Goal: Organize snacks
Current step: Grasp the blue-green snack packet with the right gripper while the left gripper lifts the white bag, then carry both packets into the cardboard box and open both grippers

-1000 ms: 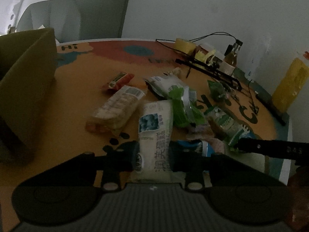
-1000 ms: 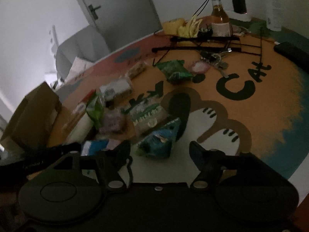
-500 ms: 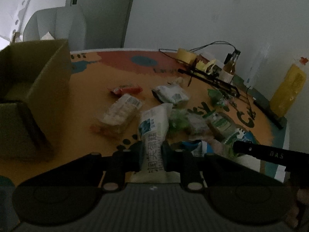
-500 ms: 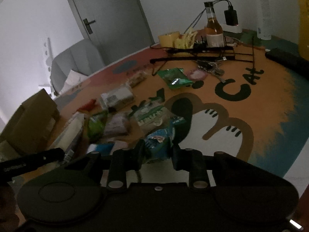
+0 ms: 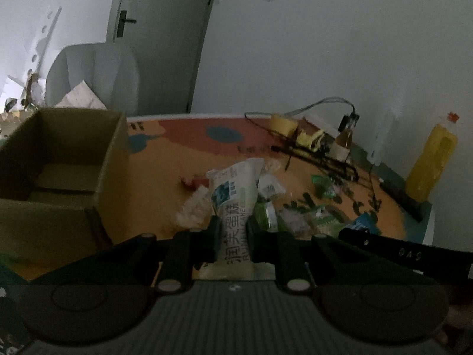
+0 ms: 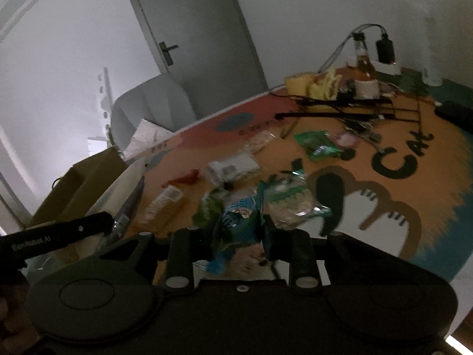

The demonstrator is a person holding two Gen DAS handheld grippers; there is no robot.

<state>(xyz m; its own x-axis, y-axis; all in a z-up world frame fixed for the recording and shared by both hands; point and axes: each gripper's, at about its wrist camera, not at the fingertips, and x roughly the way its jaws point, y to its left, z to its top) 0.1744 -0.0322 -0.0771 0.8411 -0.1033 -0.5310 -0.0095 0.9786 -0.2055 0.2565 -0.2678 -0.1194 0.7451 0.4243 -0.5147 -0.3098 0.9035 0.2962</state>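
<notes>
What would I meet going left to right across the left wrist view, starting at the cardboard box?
cardboard box → white cake packet in the left gripper → green snack bag → yellow bottle

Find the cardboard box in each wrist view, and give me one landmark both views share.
Left wrist view: the cardboard box fills the left side, open top showing, left of the white snack pack held by the left gripper.
Right wrist view: the box sits at the left edge, partly behind the other gripper's arm.
Shared landmark: the grey door behind the table.
</notes>
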